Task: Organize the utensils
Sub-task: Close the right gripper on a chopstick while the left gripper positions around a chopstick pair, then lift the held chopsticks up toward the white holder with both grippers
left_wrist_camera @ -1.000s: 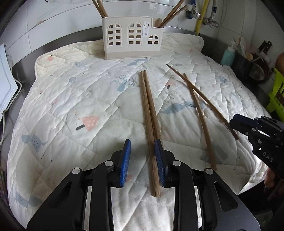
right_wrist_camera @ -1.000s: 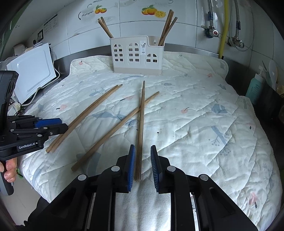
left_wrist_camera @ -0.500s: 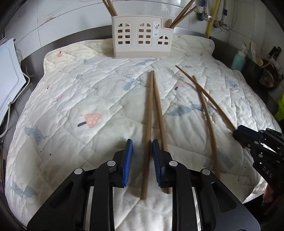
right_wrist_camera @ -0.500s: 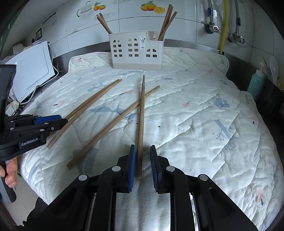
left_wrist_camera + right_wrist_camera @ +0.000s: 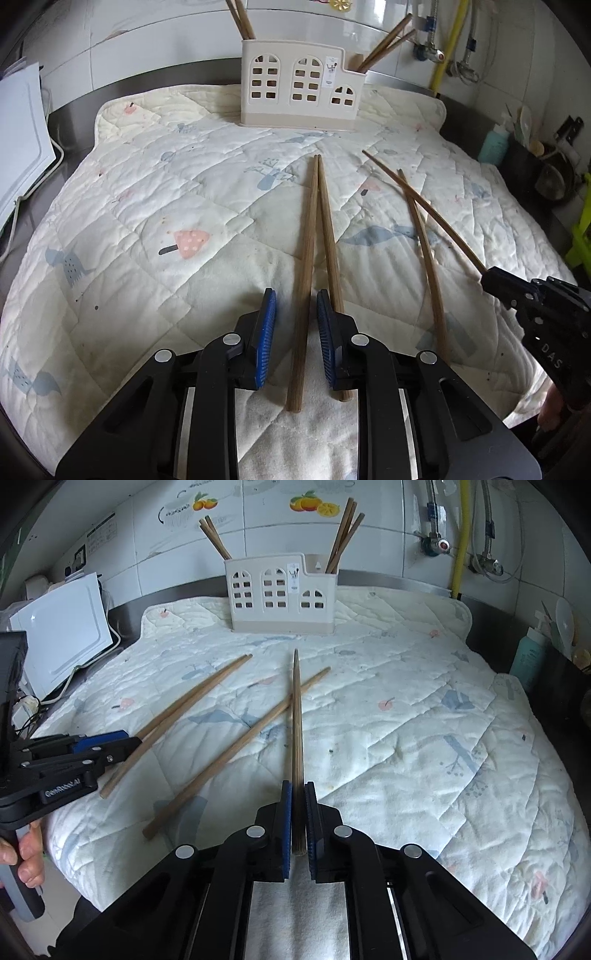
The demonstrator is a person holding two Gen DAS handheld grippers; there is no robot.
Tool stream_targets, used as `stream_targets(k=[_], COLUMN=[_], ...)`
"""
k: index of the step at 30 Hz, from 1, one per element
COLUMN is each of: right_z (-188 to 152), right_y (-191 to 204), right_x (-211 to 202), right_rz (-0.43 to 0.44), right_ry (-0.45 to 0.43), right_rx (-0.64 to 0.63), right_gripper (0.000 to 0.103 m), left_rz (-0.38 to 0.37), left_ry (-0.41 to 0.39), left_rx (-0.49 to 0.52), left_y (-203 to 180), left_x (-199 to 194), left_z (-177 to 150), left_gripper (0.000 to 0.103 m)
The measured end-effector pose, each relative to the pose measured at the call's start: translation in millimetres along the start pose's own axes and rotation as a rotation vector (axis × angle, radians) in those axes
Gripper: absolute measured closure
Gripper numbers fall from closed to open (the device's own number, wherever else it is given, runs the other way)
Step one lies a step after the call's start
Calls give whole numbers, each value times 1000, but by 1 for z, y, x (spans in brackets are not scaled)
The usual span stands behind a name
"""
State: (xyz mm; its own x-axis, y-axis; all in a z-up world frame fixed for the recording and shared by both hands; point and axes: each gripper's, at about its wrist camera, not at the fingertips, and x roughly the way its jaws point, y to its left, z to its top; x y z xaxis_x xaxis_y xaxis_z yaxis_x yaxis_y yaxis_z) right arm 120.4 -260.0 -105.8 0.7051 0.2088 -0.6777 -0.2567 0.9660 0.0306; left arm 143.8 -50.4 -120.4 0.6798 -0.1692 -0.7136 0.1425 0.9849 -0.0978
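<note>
Right gripper point(image 5: 298, 794) fingers have clamped one chopstick point(image 5: 296, 716); left gripper point(image 5: 294, 302) stands apart.

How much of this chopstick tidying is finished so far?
Partly done. Several chopsticks already stand in the white holder. The right gripper has its jaws shut on one chopstick. The left gripper straddles another chopstick without visibly pinching it. Its neighbour and the one under the gripped stick lie on the quilt.
</note>
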Motion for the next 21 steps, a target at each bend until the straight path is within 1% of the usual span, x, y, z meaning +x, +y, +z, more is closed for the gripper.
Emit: stream_targets(k=[2,4,6,11,16,19,20,21], right_z=[4,10,15,29,40,45,47,49], right_y=[0,-1,-2,-2,-2,-2,-2,-2], right_x=[-7,-14,-21,-35,-38,-43,-45,-47], right_rz=[1,3,4,6,21,24,25,27], right_ry=[-20,-43,-64,-110,-125,-142,-148,-155], right_rx=[1,3,3,-1,8,8,9,9], right_gripper=[96,96,96,96,96,96,96,96], left_rz=[10,2,-16,-39,-46,-59,-70,-85], left_ry=[-7,-14,-18,-40,-43,-34,-32,-30], left_rx=[4,-9,-28,-27,16,24,22,21], left_y=[0,2,5,5,3,4,4,5], left_x=[0,-2,-4,-6,-2,-3,-3,-5], left_z=[-1,-2,-4,-10,-9,-7,-7,-6], left_gripper=[88,91,91,91,91,91,96,97])
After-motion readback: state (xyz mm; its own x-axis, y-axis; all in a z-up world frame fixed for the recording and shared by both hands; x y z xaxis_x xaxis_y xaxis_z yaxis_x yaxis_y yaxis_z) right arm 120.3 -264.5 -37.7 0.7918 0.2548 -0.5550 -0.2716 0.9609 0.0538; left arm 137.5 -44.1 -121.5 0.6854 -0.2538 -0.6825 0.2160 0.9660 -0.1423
